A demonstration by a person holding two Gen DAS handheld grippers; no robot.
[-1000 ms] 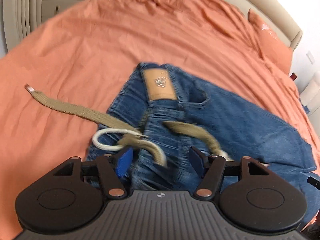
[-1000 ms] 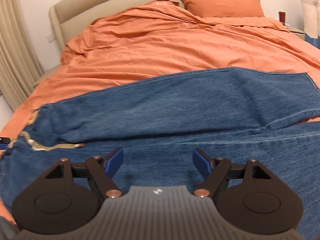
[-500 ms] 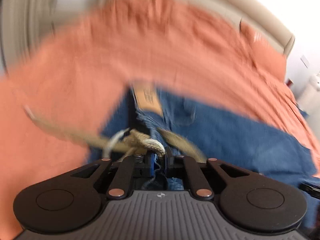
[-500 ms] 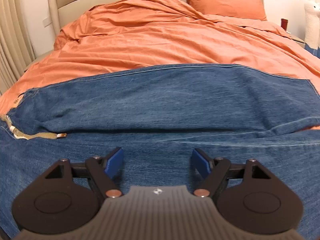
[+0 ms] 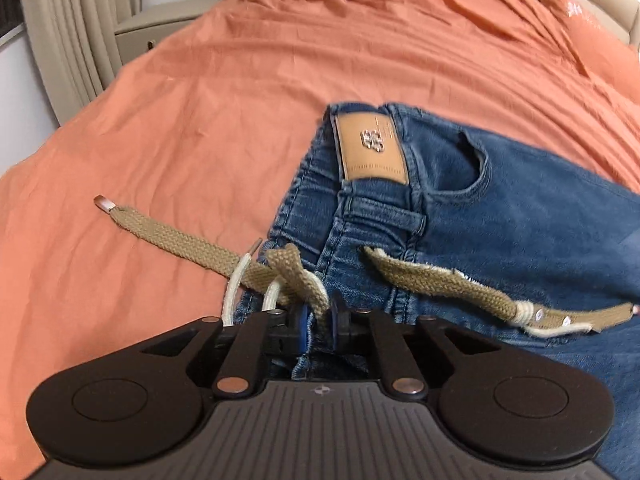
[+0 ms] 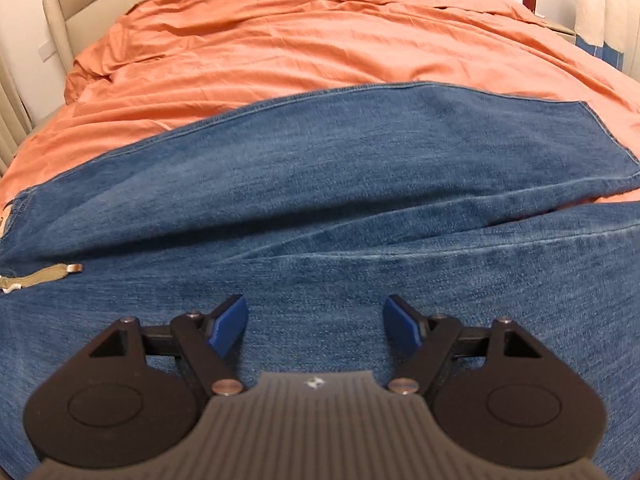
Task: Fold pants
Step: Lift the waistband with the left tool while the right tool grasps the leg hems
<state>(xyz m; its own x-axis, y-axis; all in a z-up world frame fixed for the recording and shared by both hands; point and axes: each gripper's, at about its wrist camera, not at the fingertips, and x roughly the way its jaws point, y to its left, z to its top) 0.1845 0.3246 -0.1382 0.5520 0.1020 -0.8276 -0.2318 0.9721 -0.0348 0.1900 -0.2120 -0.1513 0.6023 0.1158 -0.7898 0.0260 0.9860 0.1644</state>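
Since a second ago my left claw (image 5: 318,318) has clenched on the waistband of the jeans (image 5: 500,220) — the tan drawstring (image 5: 192,236) looks caught in the pinch too. My right claw (image 6: 316,320) has dropped closer over the legs, released, fingers spread. From the left claw the jeans run long to the right and away, so the right claw is nearer the hems. Under everything lies a soft, rumpled orange bedspread (image 5: 200,100) — headboard (image 6: 56,4) beyond.
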